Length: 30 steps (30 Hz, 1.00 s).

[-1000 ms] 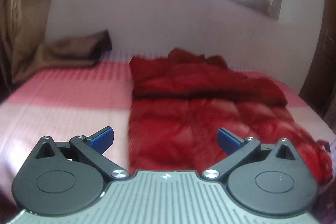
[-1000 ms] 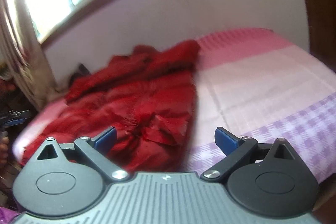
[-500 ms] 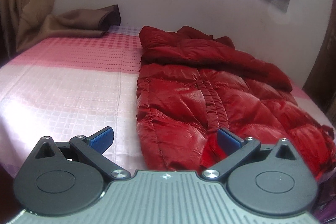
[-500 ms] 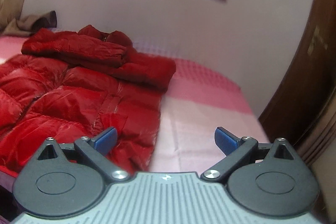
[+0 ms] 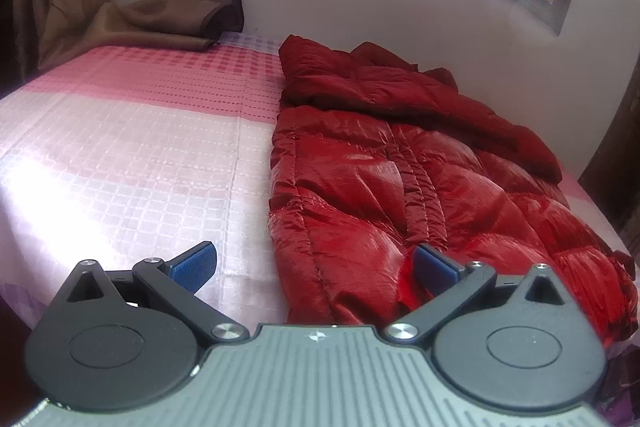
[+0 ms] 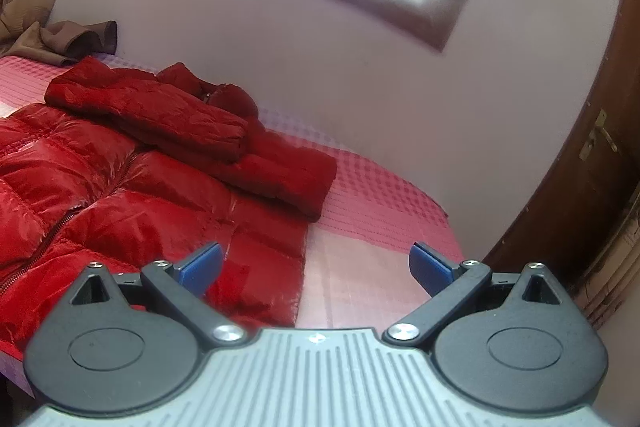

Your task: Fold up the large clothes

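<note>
Red puffer jacket (image 5: pixel 400 187) lies flat on the bed (image 5: pixel 140 155), sleeves crossed over its chest. Left gripper (image 5: pixel 314 261) and right gripper (image 6: pixel 316 265) flank the hem, jaws apart, seemingly positioned to grasp both corners.

No legible text, label, brand name or number appears in either wrist view. The only mark is a small four-pointed emblem moulded at the top edge of each ribbed grey gripper body (image 5: pixel 315 336) (image 6: pixel 315 337), carrying no readable letters
</note>
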Each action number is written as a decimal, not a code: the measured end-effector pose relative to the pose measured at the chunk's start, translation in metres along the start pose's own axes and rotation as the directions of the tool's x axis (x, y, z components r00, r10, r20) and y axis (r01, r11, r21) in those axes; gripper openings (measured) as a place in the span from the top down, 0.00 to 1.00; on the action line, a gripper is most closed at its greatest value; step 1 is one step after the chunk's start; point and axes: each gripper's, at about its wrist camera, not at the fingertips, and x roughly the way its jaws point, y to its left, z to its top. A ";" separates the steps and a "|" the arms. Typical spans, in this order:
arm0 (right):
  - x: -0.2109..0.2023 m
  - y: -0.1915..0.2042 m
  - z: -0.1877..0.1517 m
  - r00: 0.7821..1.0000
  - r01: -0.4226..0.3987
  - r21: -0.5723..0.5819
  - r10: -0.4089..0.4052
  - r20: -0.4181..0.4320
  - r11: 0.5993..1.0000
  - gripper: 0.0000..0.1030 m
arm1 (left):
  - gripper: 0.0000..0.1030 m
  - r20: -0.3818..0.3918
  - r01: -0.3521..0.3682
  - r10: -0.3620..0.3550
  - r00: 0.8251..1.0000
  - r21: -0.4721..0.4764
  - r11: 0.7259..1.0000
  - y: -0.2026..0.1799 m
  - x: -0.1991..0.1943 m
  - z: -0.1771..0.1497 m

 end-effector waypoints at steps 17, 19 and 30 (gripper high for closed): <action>0.002 0.002 -0.001 1.000 -0.013 -0.003 0.013 -0.015 1.000 0.02 | 0.00 -0.006 0.003 -0.003 1.000 -0.038 0.999 0.003 0.000 0.000; 0.003 0.002 -0.001 1.000 -0.016 -0.001 0.016 -0.017 1.000 0.02 | 0.00 -0.007 0.004 -0.005 1.000 -0.045 0.999 0.003 0.001 0.000; 0.006 0.003 -0.004 0.999 -0.020 0.005 0.021 -0.035 1.000 0.02 | 0.00 -0.011 0.004 -0.005 1.000 -0.056 0.998 0.004 0.002 -0.001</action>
